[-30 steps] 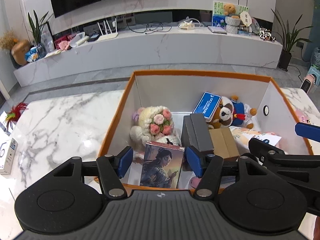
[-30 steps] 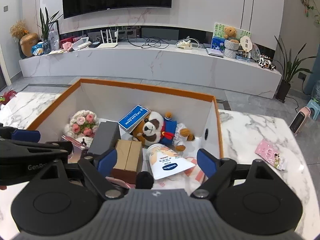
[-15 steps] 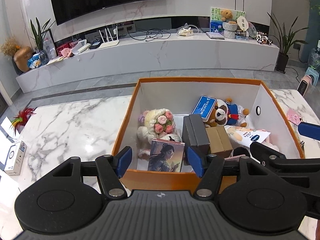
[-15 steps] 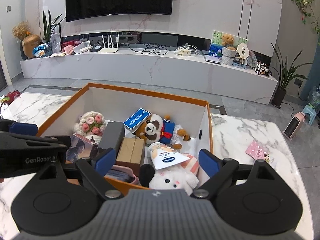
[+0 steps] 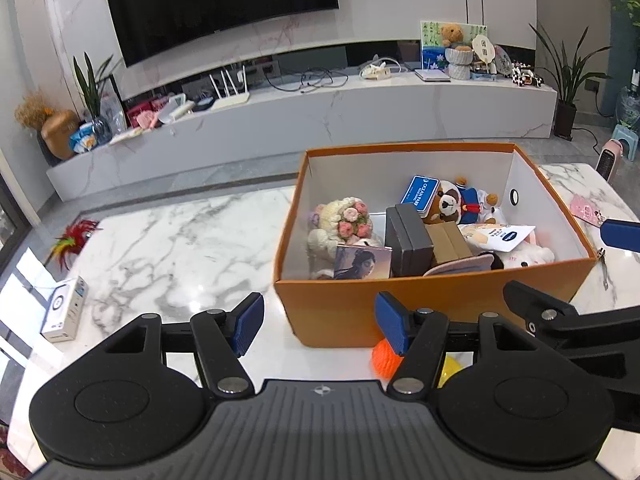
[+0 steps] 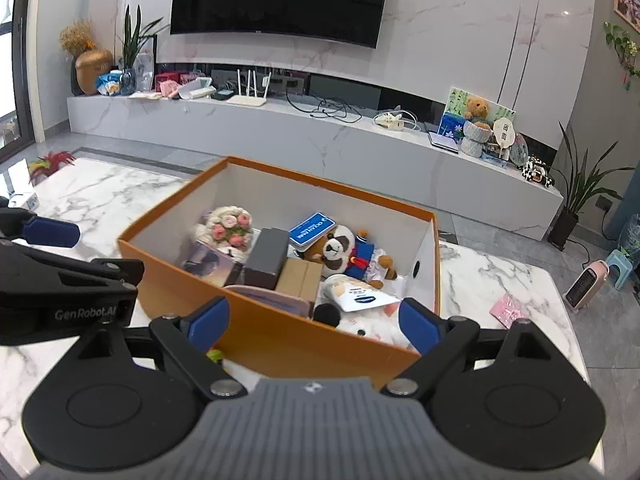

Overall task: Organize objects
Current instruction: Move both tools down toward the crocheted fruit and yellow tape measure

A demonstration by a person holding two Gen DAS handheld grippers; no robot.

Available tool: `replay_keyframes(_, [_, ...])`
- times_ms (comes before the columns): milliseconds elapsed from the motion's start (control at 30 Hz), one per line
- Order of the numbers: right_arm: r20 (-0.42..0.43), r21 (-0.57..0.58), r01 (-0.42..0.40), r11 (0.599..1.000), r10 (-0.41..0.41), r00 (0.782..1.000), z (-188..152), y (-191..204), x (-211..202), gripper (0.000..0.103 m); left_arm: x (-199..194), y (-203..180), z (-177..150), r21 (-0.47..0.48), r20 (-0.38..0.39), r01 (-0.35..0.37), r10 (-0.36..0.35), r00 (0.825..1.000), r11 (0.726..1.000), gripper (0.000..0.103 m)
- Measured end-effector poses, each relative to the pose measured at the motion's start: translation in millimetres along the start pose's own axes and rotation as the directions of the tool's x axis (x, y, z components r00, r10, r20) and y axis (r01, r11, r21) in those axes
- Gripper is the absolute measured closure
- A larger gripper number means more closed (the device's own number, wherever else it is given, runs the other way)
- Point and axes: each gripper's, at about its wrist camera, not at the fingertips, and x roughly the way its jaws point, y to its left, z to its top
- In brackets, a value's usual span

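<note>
Box: the orange cardboard box with white inside walls [image 5: 432,304] stands on the white marble surface [image 5: 180,248], filled with soft toys, a dark grey case and a picture card.
Loose items: an orange knitted ball [image 5: 384,354] lies on the surface just in front of the box's near wall; a small white carton [image 5: 66,308] sits far left; a pink packet [image 6: 510,310] lies to the right of the box.
Risk: reaching for the ball could knock the near wall and shift the box, because the ball lies right against it.
Left tool [image 5: 318,322]: about half open, empty, touching nothing.
Right tool [image 6: 314,320]: jaws wide and opening, nothing between them, over the box's near edge.
</note>
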Motion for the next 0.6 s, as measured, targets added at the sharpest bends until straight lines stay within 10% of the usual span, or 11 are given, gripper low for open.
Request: replay_keyframes(600, [-0.142,0.041,-0.168,0.985,0.172,0.975,-63,20,27,0.021,41,26,-51,-0.102,-0.125,0.118,-0.131,0.984,0.988,0.028])
